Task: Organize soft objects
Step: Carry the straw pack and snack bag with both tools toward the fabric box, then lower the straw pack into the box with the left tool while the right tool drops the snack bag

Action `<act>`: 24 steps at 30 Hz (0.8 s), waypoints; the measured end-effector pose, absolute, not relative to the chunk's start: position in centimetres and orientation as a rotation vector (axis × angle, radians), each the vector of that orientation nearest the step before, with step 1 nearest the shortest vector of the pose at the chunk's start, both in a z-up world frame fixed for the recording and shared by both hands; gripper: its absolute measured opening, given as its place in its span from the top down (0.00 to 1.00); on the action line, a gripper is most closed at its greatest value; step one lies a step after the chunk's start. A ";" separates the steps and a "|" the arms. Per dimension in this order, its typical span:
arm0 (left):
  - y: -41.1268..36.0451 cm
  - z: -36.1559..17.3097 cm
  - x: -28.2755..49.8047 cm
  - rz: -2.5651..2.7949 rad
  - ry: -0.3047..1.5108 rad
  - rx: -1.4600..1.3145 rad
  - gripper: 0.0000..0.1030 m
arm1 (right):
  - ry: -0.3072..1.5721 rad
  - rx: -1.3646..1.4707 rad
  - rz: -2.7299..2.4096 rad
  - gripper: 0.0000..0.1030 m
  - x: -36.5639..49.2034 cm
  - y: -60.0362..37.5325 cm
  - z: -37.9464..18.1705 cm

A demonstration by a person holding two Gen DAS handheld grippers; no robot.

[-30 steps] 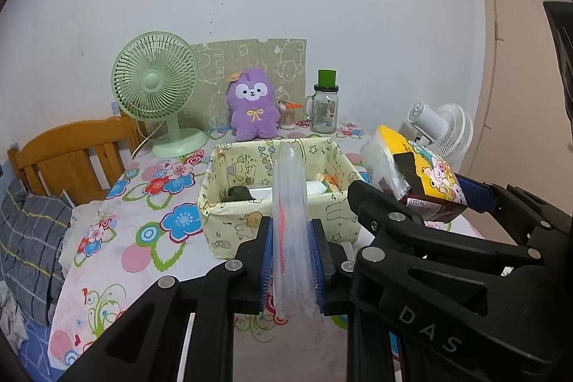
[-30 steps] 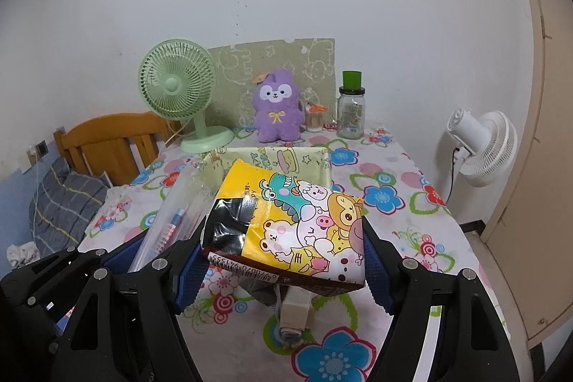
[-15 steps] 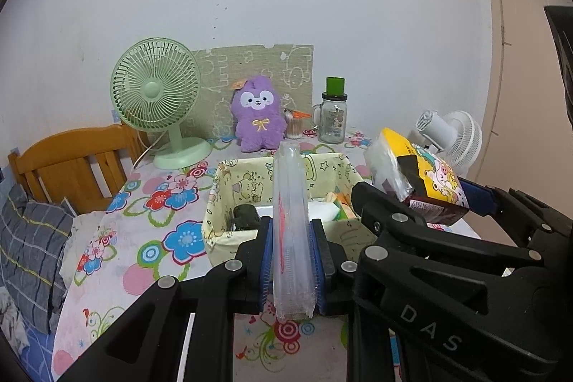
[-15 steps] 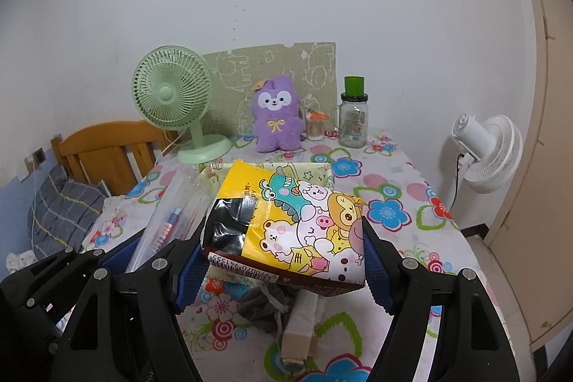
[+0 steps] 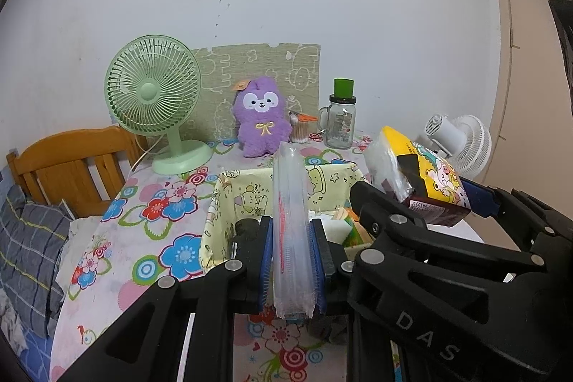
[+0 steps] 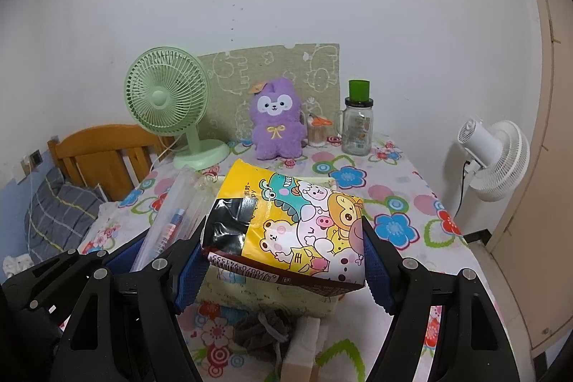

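The left gripper (image 5: 292, 260) is clenched on one clear flat plastic pouch (image 5: 290, 221); the right gripper (image 6: 283, 265), spread wide, grasps one yellow cartoon-printed packet (image 6: 297, 228), both above one yellow fabric basket (image 5: 250, 188) on the flowered surface (image 5: 150, 238).

This is a bedroom in a home. A wooden headboard (image 5: 71, 163) stands at the left of the frame, with a grey checked pillow (image 5: 25, 260) below it at the lower left. The table (image 6: 404, 203) in the middle wears a bright flowered cloth. Along its far edge, against a plain white wall, stand a green desk fan (image 5: 157, 106), a purple plush toy (image 5: 261, 117) and a glass jar with a green lid (image 5: 342, 117). At the right a white fan (image 6: 497, 160) sits beside a beige door (image 6: 551, 95)
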State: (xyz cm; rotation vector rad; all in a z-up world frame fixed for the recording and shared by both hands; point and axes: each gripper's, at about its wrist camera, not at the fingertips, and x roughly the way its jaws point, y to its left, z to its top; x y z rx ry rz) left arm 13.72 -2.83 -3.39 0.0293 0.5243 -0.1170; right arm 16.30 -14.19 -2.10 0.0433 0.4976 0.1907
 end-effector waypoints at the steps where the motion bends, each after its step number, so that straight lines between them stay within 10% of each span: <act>1: -2.8 -3.4 14.0 -0.116 0.525 0.029 0.82 | 0.497 0.041 0.191 0.25 16.5 -14.1 -2.1; 24: -2.2 -4.5 18.7 -0.112 0.551 0.012 0.82 | 0.511 0.035 0.209 0.25 20.9 -12.9 -2.9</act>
